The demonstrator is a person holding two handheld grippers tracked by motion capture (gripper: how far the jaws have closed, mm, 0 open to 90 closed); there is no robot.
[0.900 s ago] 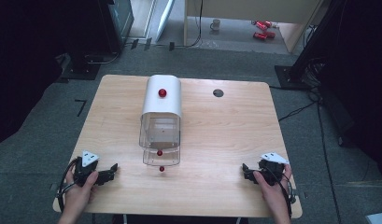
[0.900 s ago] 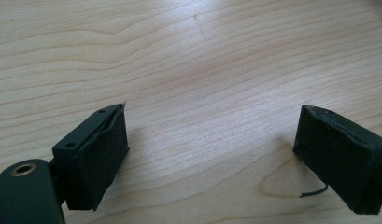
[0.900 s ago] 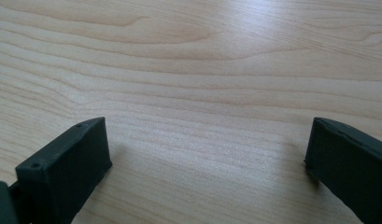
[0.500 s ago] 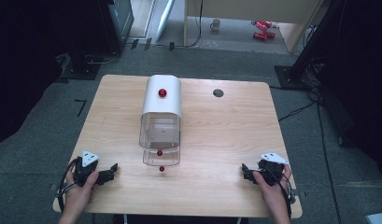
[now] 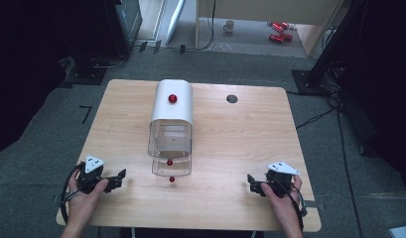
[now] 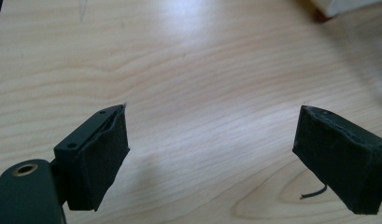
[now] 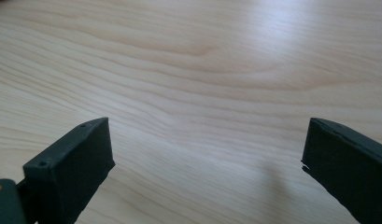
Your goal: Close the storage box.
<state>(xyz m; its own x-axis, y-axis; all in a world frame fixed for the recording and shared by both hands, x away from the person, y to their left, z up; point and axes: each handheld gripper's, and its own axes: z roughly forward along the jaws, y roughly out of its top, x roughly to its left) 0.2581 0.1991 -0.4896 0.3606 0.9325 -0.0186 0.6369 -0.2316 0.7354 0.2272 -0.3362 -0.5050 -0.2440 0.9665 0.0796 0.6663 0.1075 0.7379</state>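
A clear plastic box [image 5: 170, 139] with a white curved cover [image 5: 173, 101] lies near the middle of the wooden table [image 5: 240, 144], its open end turned toward the person. A red knob [image 5: 172, 98] sits on top of the cover. A clear tray [image 5: 171, 166] rests at the box's mouth, a small red ball [image 5: 169, 162] at its edge, and a second red ball [image 5: 171, 179] lies on the table just in front of it.

The left gripper [image 5: 116, 177] rests near the table's front left corner, held in the person's left hand [image 5: 84, 198]. In the left gripper view its jaws stand wide apart over bare wood, holding nothing. The right gripper [image 5: 254, 185] rests near the front right corner in the right hand [image 5: 280, 196], jaws likewise spread with nothing between them. Both grippers are well apart from the box.

A dark round hole [image 5: 232, 98] marks the table's far right part.
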